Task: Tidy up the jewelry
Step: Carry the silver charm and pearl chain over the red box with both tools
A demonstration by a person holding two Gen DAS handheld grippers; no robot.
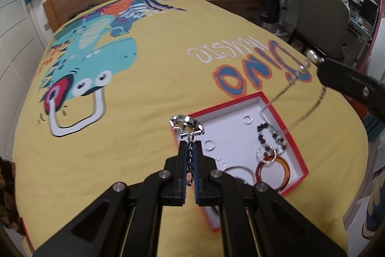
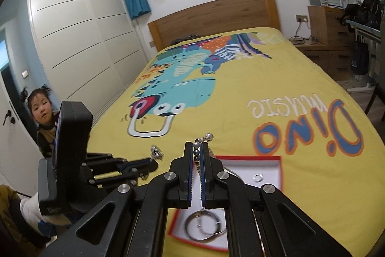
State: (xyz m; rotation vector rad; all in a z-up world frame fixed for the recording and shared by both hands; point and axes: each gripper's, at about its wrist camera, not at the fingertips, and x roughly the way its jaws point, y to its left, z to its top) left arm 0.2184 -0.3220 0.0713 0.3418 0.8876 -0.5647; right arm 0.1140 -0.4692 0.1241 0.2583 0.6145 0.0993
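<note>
My left gripper is shut on a thin chain whose round silver pendant sticks out past the fingertips, above the near-left corner of a red-rimmed white box on the bed. In the right wrist view that gripper and the pendant show at the left. My right gripper is shut on a beaded chain with silver end balls. From the left wrist view, the right gripper holds the chain up, its tail trailing down into the box.
The box holds small silver rings, a beaded bracelet, an amber bangle and metal bangles. It lies on a yellow dinosaur bedspread. A child stands left of the bed; a chair and desk stand right.
</note>
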